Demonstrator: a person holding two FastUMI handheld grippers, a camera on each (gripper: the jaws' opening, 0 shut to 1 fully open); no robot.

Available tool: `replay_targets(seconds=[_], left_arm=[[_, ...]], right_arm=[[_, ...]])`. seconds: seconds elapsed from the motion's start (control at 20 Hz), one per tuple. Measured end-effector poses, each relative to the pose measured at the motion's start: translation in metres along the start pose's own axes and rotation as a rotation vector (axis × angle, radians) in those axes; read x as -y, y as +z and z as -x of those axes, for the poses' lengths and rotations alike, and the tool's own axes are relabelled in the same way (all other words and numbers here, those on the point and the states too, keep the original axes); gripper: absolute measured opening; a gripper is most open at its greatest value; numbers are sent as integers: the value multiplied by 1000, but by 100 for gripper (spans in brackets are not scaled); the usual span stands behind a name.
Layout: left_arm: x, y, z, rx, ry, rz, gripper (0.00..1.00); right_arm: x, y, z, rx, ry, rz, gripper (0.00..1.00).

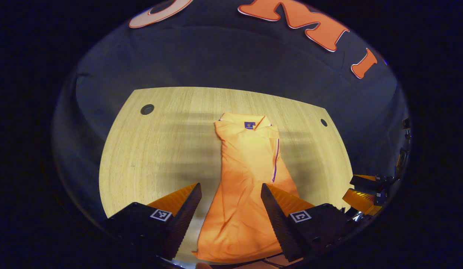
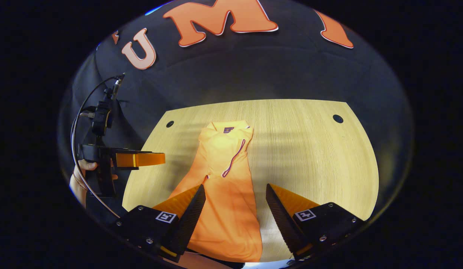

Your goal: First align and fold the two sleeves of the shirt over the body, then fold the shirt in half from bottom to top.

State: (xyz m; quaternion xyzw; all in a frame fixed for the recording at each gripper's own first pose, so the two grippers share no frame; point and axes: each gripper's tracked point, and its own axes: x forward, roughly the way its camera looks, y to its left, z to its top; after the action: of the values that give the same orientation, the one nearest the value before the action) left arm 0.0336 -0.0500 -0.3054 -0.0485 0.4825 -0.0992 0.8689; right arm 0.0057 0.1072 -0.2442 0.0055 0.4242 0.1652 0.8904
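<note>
An orange polo shirt (image 1: 246, 179) lies lengthwise on the wooden table (image 1: 160, 142), collar at the far end, both sleeves lying folded over the body, hem toward me. My left gripper (image 1: 231, 194) hovers open above the shirt's lower part, nothing between its fingers. In the right gripper view the same shirt (image 2: 224, 186) shows with its sleeve trim running down the middle. My right gripper (image 2: 235, 196) hangs open over the hem area. The left gripper (image 2: 140, 159), held by a hand (image 2: 82, 175), floats at the table's left edge.
The table has a round hole near each far corner (image 1: 147, 109) (image 1: 323, 122). Bare wood lies on both sides of the shirt. A cable (image 2: 78, 123) loops behind the left gripper. The right gripper (image 1: 362, 192) shows at the right rim of the left gripper view.
</note>
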Motion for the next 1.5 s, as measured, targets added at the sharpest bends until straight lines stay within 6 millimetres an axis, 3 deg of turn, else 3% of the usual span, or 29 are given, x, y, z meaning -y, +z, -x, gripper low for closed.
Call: replay_targets(seconds=[0.35, 0.65, 0.75, 0.9, 1.15, 1.3, 1.5], left_arm=[[-33, -70, 10, -55, 37, 9, 99], [-30, -139, 29, -127, 39, -3, 99], [-28, -167, 32, -162, 42, -9, 99], [-41, -207, 36, -209, 95, -60, 99], [-43, -274, 40, -323, 122, 6, 99], [-38, -295, 39, -347, 128, 31, 99], [-33, -313, 29, -385, 137, 17, 99]], right_arm=[[-10, -54, -11, -107, -36, 23, 99], [3, -113, -5, -205, -89, 4, 99], [8, -138, -1, -250, -104, -11, 99], [10, -184, 4, -338, -113, -30, 99], [13, -247, 16, -466, -131, -44, 99], [21, -273, 21, -523, -163, -34, 99], [27, -288, 14, -551, -190, -32, 100]])
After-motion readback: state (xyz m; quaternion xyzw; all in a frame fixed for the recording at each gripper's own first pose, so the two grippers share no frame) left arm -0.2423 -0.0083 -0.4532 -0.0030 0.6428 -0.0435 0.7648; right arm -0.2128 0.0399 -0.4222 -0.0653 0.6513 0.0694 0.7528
